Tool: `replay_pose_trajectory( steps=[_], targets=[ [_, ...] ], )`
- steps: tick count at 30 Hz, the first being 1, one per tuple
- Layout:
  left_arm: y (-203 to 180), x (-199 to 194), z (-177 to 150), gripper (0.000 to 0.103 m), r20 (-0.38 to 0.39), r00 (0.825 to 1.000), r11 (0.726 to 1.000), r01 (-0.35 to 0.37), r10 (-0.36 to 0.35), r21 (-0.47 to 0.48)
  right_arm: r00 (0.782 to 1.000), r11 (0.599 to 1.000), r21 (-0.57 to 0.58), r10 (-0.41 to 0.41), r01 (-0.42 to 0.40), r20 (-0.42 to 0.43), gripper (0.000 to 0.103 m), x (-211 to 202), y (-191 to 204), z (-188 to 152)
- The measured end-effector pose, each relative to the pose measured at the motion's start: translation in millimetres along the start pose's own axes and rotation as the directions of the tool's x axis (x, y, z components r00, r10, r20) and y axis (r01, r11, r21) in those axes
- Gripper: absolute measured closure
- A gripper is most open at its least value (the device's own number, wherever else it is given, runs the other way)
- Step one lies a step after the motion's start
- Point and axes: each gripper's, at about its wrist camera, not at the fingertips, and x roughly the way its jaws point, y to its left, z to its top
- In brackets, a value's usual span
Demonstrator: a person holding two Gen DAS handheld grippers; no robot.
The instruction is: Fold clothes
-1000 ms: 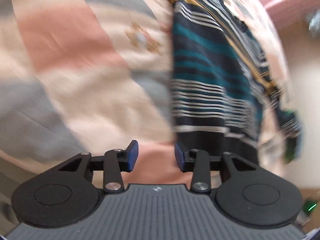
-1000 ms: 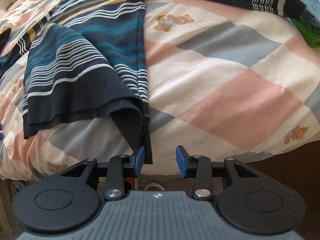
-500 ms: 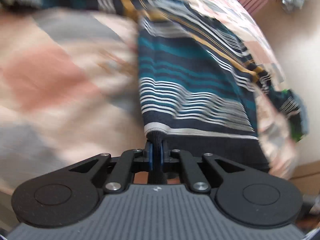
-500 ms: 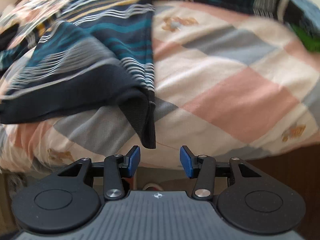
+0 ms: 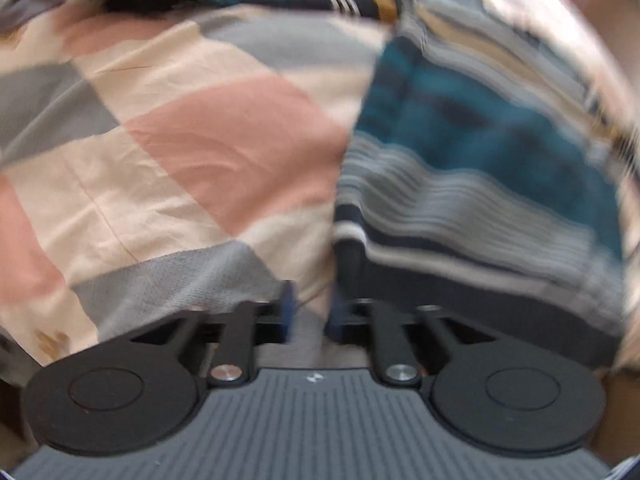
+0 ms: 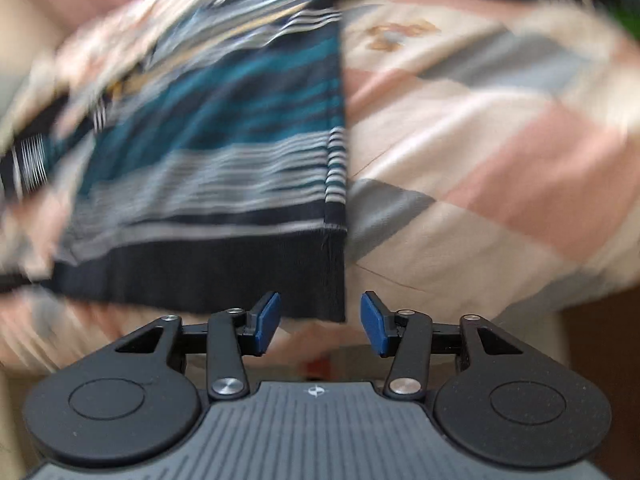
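A striped garment in navy, teal and white, with thin mustard lines toward its far end, lies spread on a bed covered by a quilt of pink, grey and cream diamond patches; both views are smeared by motion blur, so fine detail is hard to read; in the left wrist view the left claw stands with its blue pads parted and nothing between them, the right-hand pad just beside the garment's dark hem corner, though the blur hides whether they touch; bare quilt fills the frame to the left of the garment; in the right wrist view the right claw is spread wide, its blue fingertips apart and empty; the same garment shows its broad navy hem band running across just ahead of the claw, with the hem's right corner lying in front of the gap between the pads and not pinched by them; to the right of that edge lies open quilt, printed with a small tan figure near the top.
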Motion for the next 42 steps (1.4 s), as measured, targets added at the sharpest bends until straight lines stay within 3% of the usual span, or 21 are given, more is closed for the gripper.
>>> replay_pose_trajectory(
  steps=[2, 6, 7, 8, 9, 10, 13, 16, 17, 19, 21, 23, 24, 28, 31, 34, 36, 39, 42],
  targets=[
    [6, -1, 6, 0.066, 0.016, 0.999, 0.998, 0.032, -0.031, -0.051, 0.999, 0.995, 0.087, 0.045, -0.045, 0.002, 0.046, 9, -10, 5],
    [2, 24, 18, 0.063, -0.04, 0.994, 0.99, 0.097, -0.102, -0.098, 0.995, 0.974, 0.208, 0.094, -0.086, -0.031, 0.043, 38, -19, 14],
    [-2, 31, 18, 0.066, -0.057, 0.992, 0.99, 0.104, -0.11, -0.099, 0.994, 0.968, 0.234, 0.1, -0.086, -0.045, 0.045, 46, -19, 16],
    [-7, 38, 18, 0.072, -0.083, 0.991, 0.991, 0.095, -0.103, -0.093, 0.992, 0.962, 0.259, 0.11, -0.091, -0.059, 0.054, 51, -19, 17],
    [-12, 43, 17, 0.1, -0.107, 0.992, 0.995, 0.065, -0.073, -0.072, 0.991, 0.962, 0.26, 0.11, -0.087, -0.076, 0.091, 52, -17, 19],
    [-17, 43, 16, 0.102, -0.115, 0.993, 0.999, 0.036, -0.04, -0.035, 0.991, 0.966, 0.248, 0.1, -0.075, -0.092, 0.096, 51, -13, 22],
    [-20, 15, 9, 0.102, -0.066, 0.994, 0.996, 0.087, -0.086, 0.02, 0.991, 0.993, 0.099, 0.068, -0.056, -0.114, 0.099, 25, -1, 30],
    [-18, -4, -8, 0.102, -0.047, 0.993, 0.994, 0.107, -0.106, 0.026, 0.994, 0.998, 0.068, -0.004, 0.012, -0.11, 0.099, 9, -12, 30],
    [-21, 3, -15, 0.102, -0.071, 0.993, 0.995, 0.1, -0.098, 0.022, 0.992, 0.996, 0.083, -0.03, 0.04, -0.123, 0.099, 17, -18, 29],
    [-35, 25, -29, 0.101, -0.129, 0.992, 0.997, 0.021, -0.011, 0.075, 0.984, 0.992, 0.088, -0.076, 0.091, -0.158, 0.098, 38, -20, 30],
    [-46, 39, -35, 0.1, -0.158, 0.985, 0.99, -0.051, 0.071, 0.131, 0.97, 0.987, 0.014, -0.152, 0.157, -0.187, 0.094, 55, -5, 38],
    [-42, 30, -29, 0.098, -0.168, 0.985, 0.995, -0.034, 0.049, 0.088, 0.947, 0.974, -0.055, -0.225, 0.219, -0.227, 0.07, 59, 15, 45],
    [-38, 21, -24, 0.096, -0.168, 0.986, 0.998, -0.015, 0.025, 0.061, 0.94, 0.967, -0.073, -0.254, 0.244, -0.229, 0.046, 55, 21, 48],
    [5, -34, 2, 0.075, -0.074, 0.997, 0.999, 0.021, -0.024, -0.047, 0.933, 0.947, -0.047, -0.32, 0.317, -0.165, 0.027, 30, 30, 53],
    [44, -61, 43, 0.075, -0.001, 0.999, 0.995, -0.046, 0.046, -0.09, 0.938, 0.942, 0.098, -0.302, 0.321, -0.169, 0.027, 20, 27, 58],
    [65, -71, 96, 0.077, 0.034, 0.989, 0.989, -0.145, 0.146, -0.025, 0.94, 0.909, 0.244, -0.307, 0.336, -0.15, 0.027, 15, 32, 65],
    [58, -74, 127, 0.077, 0.065, 0.983, 0.982, -0.175, 0.17, 0.075, 0.951, 0.904, 0.297, -0.291, 0.308, -0.102, 0.027, 11, 43, 72],
    [22, -65, 156, 0.076, 0.063, 0.992, 0.976, -0.122, 0.112, 0.178, 0.959, 0.915, 0.296, -0.284, 0.276, -0.016, 0.027, 2, 65, 90],
    [-26, -46, 165, 0.075, 0.017, 1.0, 0.966, -0.014, 0.01, 0.259, 0.965, 0.93, 0.29, -0.254, 0.228, 0.057, 0.023, -12, 79, 105]
  ],
)
